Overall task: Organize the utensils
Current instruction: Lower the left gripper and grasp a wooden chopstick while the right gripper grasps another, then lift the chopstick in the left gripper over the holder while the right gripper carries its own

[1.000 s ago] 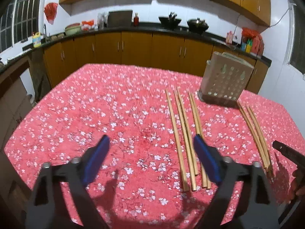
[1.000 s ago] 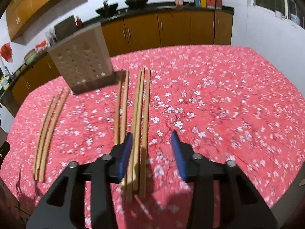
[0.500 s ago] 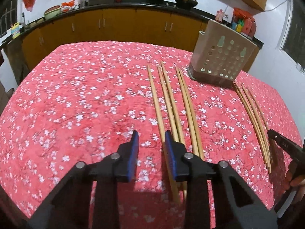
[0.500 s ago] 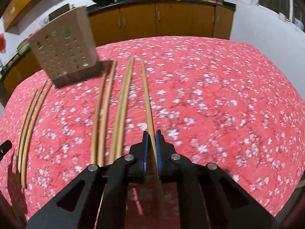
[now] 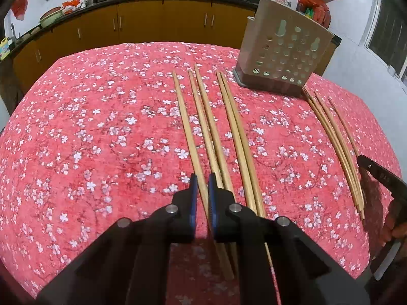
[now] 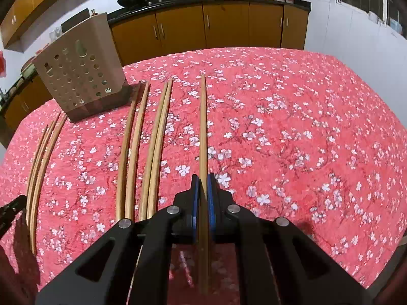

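Note:
Long wooden chopsticks lie in rows on a red floral tablecloth (image 5: 76, 139). My left gripper (image 5: 202, 183) is shut on the leftmost chopstick (image 5: 187, 127) of its group, near its close end. My right gripper (image 6: 202, 185) is shut on the rightmost chopstick (image 6: 203, 127), which points away along the cloth. Two pairs of chopsticks (image 6: 142, 142) lie to its left. A further bundle (image 5: 333, 142) lies at the right of the left wrist view and at the far left of the right wrist view (image 6: 40, 157). A beige perforated utensil holder (image 5: 282, 50) stands behind them and also shows in the right wrist view (image 6: 78, 66).
Wooden kitchen cabinets (image 5: 152, 23) with a dark counter carrying woks and bottles run behind the table. The other gripper's black tip (image 5: 381, 175) shows at the right edge of the left wrist view. The table edge drops off on the right (image 6: 381, 96).
Both grippers went from open to shut on a chopstick each, the right one first. Both moved forward and lower toward the chopsticks.

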